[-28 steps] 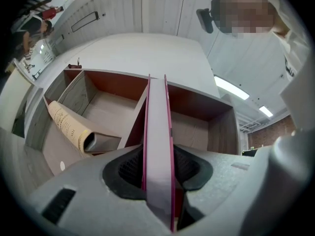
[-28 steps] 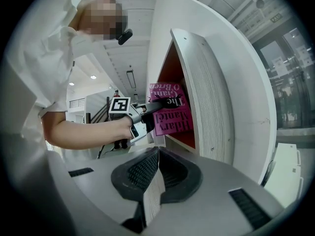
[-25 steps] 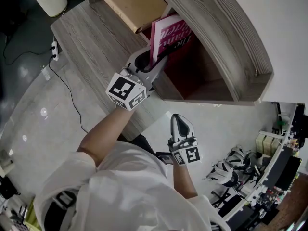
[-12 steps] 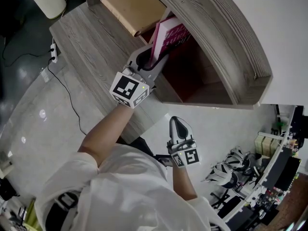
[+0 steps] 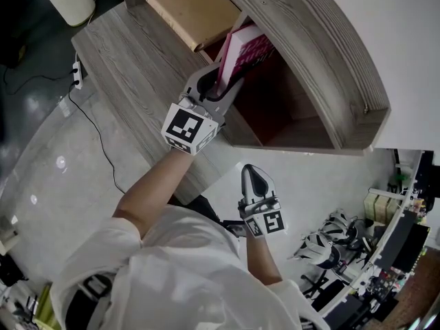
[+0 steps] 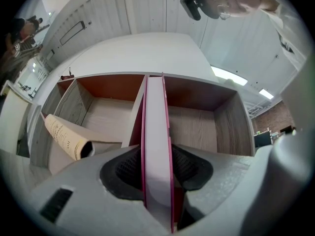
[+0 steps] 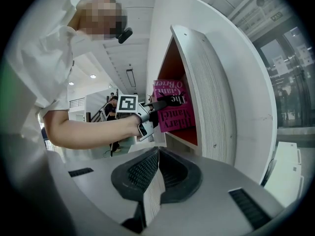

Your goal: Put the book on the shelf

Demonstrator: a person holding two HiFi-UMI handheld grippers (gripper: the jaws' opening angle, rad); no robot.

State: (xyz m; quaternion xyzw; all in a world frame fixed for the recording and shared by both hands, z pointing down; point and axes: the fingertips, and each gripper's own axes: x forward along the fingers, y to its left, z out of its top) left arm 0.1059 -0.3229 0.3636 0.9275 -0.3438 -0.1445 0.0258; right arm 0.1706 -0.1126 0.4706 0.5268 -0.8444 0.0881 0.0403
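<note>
You're most of the way there, I'd say. Your left gripper [image 6: 157,170] is clamped on the pink book [image 5: 246,45], pads pressing on both covers with the page edge facing back at you. The book is upright and its far end is already inside the shelf [image 5: 323,60], in the compartment with the red back panel, right beside the divider. The near end sticks out past the front edge, where the gripper has it.

The next compartment over has a tan book [image 5: 192,7] lying in it (looks slumped on its side, so no conflict with yours).

Your right gripper [image 7: 157,173] hangs low and well apart from the shelf, jaws together and nothing in them. It's basically just spectating.

What's left, as far as I can judge: slide the book deeper, get its bottom edge sitting on the shelf floor (can't tell from these views whether it's touching yet), then let go and back the left gripper out. I'd watch that the book doesn't tip once you release it, since nothing visible props it on the open side.
</note>
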